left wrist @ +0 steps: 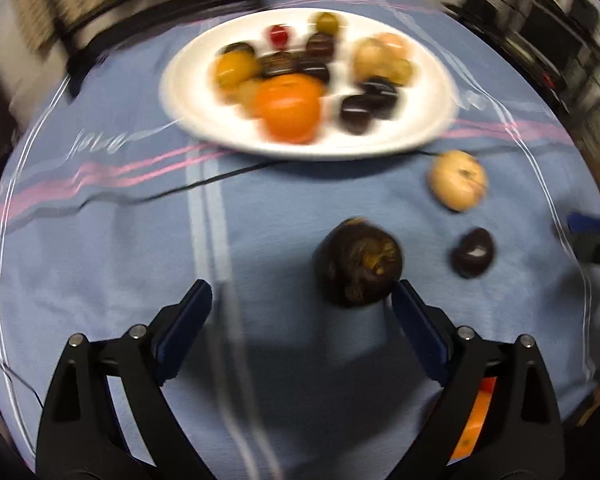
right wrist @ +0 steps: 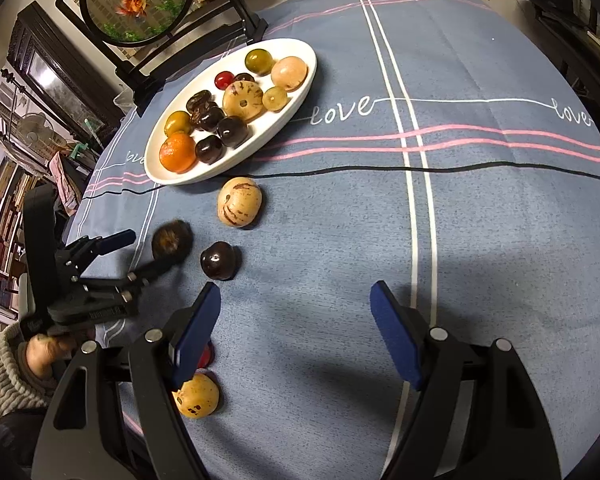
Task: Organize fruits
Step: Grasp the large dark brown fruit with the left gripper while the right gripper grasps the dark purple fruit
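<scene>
A white oval plate [right wrist: 296,92] of mixed fruits sits far left on the blue tablecloth [right wrist: 480,240]. Nearer lie a tan fruit [right wrist: 239,201], a dark plum [right wrist: 220,260] and a brown fuzzy fruit [right wrist: 171,239], the last between the left gripper [right wrist: 148,250] fingers. The right gripper [right wrist: 296,304] hangs open in the foreground.

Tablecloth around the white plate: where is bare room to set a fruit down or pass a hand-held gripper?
Free: the broad tablecloth right of the white plate, past the white vertical stripes. Crowded: the strip below the plate, where the tan fruit, dark plum and brown fruit lie near the left hand-held gripper.
</scene>
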`<state>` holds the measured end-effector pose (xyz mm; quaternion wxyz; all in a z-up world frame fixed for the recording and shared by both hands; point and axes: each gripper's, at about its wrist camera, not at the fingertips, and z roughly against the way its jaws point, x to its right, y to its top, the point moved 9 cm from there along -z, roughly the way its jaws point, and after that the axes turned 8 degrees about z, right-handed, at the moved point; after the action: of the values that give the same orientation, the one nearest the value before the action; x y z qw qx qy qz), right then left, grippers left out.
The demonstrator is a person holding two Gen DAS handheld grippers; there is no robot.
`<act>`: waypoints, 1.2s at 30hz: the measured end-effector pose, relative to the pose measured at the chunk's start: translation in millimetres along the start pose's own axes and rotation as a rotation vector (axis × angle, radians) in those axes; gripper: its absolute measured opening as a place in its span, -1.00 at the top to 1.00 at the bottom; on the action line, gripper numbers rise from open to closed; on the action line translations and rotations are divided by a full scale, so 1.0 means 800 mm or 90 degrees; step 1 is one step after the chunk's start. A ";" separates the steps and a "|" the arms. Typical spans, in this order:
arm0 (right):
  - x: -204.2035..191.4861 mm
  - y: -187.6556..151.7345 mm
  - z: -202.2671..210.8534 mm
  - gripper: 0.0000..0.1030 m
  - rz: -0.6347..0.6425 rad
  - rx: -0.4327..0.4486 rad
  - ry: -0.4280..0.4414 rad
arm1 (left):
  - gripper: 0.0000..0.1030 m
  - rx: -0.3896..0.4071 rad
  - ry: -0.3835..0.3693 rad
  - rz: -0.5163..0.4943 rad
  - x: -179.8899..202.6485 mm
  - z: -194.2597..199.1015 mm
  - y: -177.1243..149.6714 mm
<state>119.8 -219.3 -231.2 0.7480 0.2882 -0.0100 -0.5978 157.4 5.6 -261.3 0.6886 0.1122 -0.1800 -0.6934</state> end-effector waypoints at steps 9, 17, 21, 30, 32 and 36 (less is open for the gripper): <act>-0.008 0.003 -0.003 -0.50 0.020 -0.004 0.009 | -0.78 0.007 -0.066 0.048 -0.005 0.006 0.011; -0.006 0.002 -0.001 -0.50 0.015 0.000 0.006 | 0.07 -0.011 -0.083 -0.015 0.030 -0.012 0.023; -0.008 0.002 -0.003 -0.50 0.018 -0.002 0.010 | 0.07 -0.010 -0.090 -0.015 0.030 -0.015 0.024; -0.083 0.015 -0.033 -0.43 0.215 -0.012 -0.005 | 0.08 0.006 -0.077 0.017 0.002 0.003 0.009; -0.095 0.017 -0.048 -0.32 0.239 -0.025 -0.002 | 0.08 0.005 -0.073 0.036 -0.011 0.007 0.001; -0.104 0.023 -0.075 -0.12 0.254 -0.051 0.005 | 0.08 0.006 -0.065 0.059 -0.025 0.010 -0.010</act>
<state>134.3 -117.3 -245.6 0.8623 0.2530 -0.0405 -0.4368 147.3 26.5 -258.8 0.7092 0.0712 -0.2231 -0.6650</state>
